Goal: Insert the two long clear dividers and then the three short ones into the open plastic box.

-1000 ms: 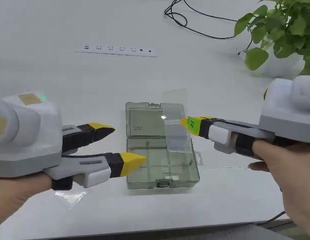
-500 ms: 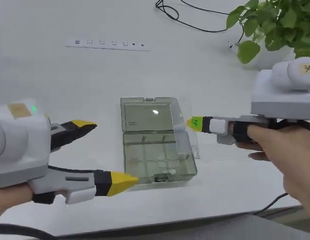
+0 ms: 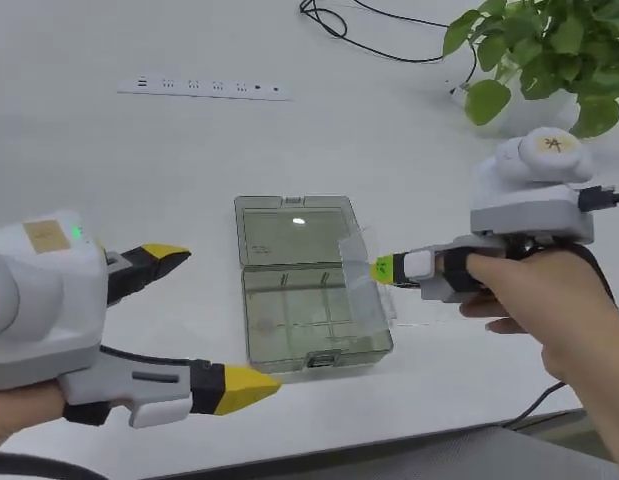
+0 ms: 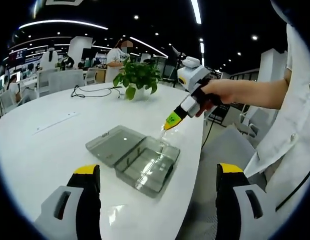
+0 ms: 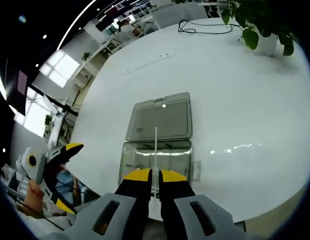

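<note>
An open smoky-clear plastic box (image 3: 314,330) lies on the white table with its lid (image 3: 294,228) folded flat behind it. My right gripper (image 3: 381,268) is shut on a clear divider (image 3: 357,262), held tilted over the right side of the box base. In the right gripper view the divider (image 5: 156,145) stands edge-on between the yellow tips (image 5: 155,175), above the box (image 5: 144,155). My left gripper (image 3: 214,320) hangs wide open and empty to the left of the box. The left gripper view looks between its jaws at the box (image 4: 134,157) and the right gripper (image 4: 171,120).
A white power strip (image 3: 199,88) lies at the back of the table. A potted plant (image 3: 529,50) and a black cable (image 3: 369,15) sit at the back right. A faint clear piece (image 3: 429,312) lies right of the box. The table's front edge (image 3: 389,432) is close.
The right gripper has brought the divider down from over the lid to the right side of the box base. The left gripper has drawn back to the left and stands wider open.
</note>
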A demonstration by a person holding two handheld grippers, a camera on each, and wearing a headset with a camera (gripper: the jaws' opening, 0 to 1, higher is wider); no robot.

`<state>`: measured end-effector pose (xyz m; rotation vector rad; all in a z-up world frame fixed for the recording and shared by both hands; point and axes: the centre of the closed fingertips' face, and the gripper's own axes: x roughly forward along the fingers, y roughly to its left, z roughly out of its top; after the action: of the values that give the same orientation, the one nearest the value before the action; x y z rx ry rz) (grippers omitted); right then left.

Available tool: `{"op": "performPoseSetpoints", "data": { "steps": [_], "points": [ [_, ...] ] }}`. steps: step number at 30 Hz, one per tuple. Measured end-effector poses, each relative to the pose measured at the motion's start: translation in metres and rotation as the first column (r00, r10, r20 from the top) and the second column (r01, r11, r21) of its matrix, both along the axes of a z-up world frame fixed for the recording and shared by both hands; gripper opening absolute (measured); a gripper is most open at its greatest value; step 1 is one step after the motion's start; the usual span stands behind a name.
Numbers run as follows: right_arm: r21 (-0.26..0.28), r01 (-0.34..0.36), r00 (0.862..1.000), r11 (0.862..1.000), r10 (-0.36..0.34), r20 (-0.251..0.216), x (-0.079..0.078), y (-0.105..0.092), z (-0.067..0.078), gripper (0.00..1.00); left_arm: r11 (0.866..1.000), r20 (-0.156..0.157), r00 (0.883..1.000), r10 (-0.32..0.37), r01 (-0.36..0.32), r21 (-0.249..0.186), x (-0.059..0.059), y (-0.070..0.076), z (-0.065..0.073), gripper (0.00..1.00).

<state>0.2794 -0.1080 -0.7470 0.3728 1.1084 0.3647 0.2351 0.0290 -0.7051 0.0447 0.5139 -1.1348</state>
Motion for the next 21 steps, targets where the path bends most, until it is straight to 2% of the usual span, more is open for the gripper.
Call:
{"op": "performPoseSetpoints", "data": {
  "steps": [15, 21],
  "points": [
    [-0.020, 0.005, 0.996, 1.000, -0.007, -0.088, -0.009, 0.008, -0.022, 0.07, 1.000, -0.021, 1.000, -0.008, 0.007, -0.021, 0.000, -0.002, -0.004, 0.99],
    [-0.031, 0.007, 0.994, 0.999, -0.010, -0.106, -0.012, 0.009, -0.028, 0.07, 1.000, -0.030, 1.000, -0.009, 0.008, -0.029, -0.002, -0.004, -0.005, 0.98]
  ]
}}
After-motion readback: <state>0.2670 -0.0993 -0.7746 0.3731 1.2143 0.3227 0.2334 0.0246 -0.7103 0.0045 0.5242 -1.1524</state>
